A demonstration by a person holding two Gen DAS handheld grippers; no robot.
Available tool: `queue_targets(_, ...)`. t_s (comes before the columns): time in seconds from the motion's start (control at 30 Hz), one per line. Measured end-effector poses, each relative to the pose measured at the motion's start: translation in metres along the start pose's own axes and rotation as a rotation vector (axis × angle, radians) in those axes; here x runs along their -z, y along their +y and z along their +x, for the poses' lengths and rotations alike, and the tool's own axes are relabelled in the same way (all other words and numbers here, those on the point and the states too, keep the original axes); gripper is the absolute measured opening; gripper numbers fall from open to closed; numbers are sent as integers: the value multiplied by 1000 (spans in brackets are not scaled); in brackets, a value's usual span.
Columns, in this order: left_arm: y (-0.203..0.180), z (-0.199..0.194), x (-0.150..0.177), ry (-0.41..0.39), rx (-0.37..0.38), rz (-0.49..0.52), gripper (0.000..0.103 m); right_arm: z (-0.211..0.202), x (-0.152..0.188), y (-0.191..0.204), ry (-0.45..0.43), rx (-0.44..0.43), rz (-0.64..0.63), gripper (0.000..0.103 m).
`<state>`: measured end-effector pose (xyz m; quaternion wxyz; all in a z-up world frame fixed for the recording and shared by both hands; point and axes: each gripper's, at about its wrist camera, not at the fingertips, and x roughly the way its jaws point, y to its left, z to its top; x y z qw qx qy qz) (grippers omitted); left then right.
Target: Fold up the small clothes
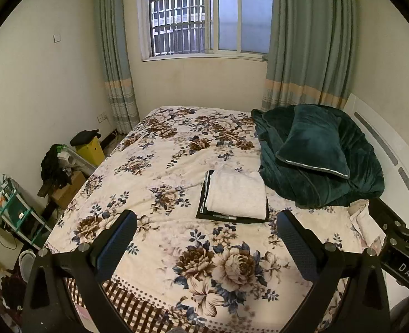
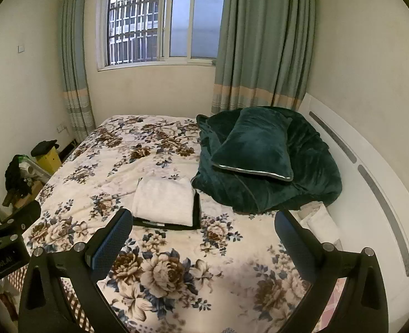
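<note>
A folded white garment [image 1: 236, 194] lies on top of a folded black garment [image 1: 204, 194] in the middle of the floral bed cover [image 1: 160, 166]. The same stack shows in the right wrist view, white [image 2: 164, 201] over black [image 2: 196, 208]. My left gripper [image 1: 207, 238] is open and empty, held above the near part of the bed, short of the stack. My right gripper [image 2: 204, 238] is open and empty, also above the near part of the bed, to the right of the left one. The right gripper's body shows at the right edge of the left view [image 1: 398, 236].
A dark green blanket [image 1: 329, 177] with a green pillow [image 1: 315, 144] on it sits at the bed's right, by the white headboard [image 2: 370, 172]. A small pale cloth [image 1: 363, 219] lies near it. Boxes, a yellow bin [image 1: 90, 149] and a shelf crowd the floor on the left.
</note>
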<state>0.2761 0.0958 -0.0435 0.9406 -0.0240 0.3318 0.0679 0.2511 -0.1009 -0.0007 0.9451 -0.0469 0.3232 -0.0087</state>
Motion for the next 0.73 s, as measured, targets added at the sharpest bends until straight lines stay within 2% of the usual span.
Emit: queue_targets(0.73,3,-2,2,-9,-4,-3,103,1,0,1,0,-5,0,103)
